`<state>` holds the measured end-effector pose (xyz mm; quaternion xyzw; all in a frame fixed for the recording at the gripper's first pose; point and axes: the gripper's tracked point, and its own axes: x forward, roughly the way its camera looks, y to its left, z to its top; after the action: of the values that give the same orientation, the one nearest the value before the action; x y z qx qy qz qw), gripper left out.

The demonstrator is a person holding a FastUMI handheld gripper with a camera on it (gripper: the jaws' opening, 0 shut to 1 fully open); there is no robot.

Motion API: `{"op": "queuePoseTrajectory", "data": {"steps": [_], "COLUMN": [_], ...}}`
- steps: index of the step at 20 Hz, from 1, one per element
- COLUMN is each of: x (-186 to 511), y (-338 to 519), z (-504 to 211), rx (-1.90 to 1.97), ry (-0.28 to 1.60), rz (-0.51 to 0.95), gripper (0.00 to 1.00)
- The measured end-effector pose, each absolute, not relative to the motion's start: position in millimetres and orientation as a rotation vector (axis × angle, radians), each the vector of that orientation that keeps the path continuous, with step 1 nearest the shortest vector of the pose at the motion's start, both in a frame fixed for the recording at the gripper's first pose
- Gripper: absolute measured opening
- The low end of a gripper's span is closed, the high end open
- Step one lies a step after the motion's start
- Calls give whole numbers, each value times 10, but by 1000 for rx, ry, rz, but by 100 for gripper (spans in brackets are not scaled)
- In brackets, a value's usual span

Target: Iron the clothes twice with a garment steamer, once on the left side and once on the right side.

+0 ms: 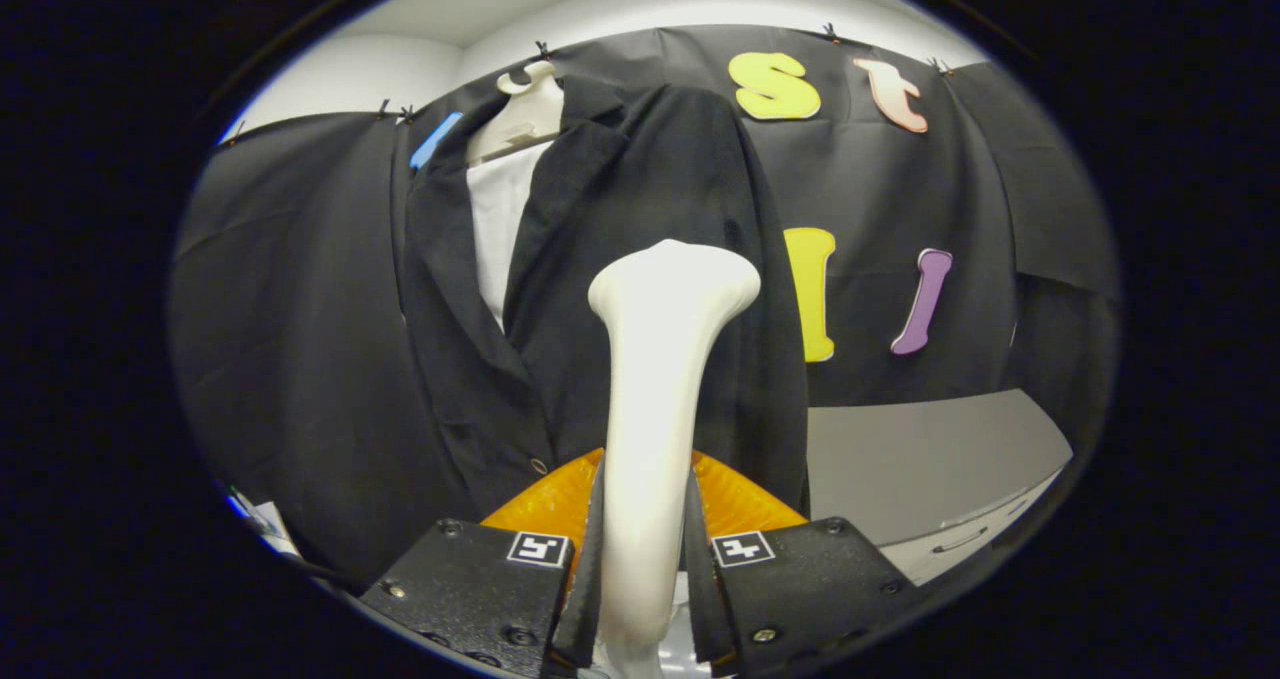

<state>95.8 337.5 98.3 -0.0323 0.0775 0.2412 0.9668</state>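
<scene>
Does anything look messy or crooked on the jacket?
Slightly. The black jacket hangs open on its hanger, and its collar sits lopsided, showing the white shirt beneath. Otherwise nothing looks spilled or broken. The gripper is shut on the steamer, whose head points at the jacket's front.

A: What is the gripper (645,569) holding?
B: Its two fingers are pressing on the handle of the white garment steamer (655,389), whose head is rising ahead of them.
A: And beyond it?
B: A black jacket (610,219) is hanging on a white hanger (525,109) over a white shirt (495,219), with a grey cabinet (920,459) standing to its right.
</scene>
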Motion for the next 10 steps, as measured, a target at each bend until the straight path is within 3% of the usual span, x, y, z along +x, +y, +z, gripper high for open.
{"op": "queuePoseTrajectory", "data": {"steps": [10], "x": [1005], "y": [3349], "z": [353], "rx": [-101], "ry": [270], "rz": [489], "gripper": [39]}}
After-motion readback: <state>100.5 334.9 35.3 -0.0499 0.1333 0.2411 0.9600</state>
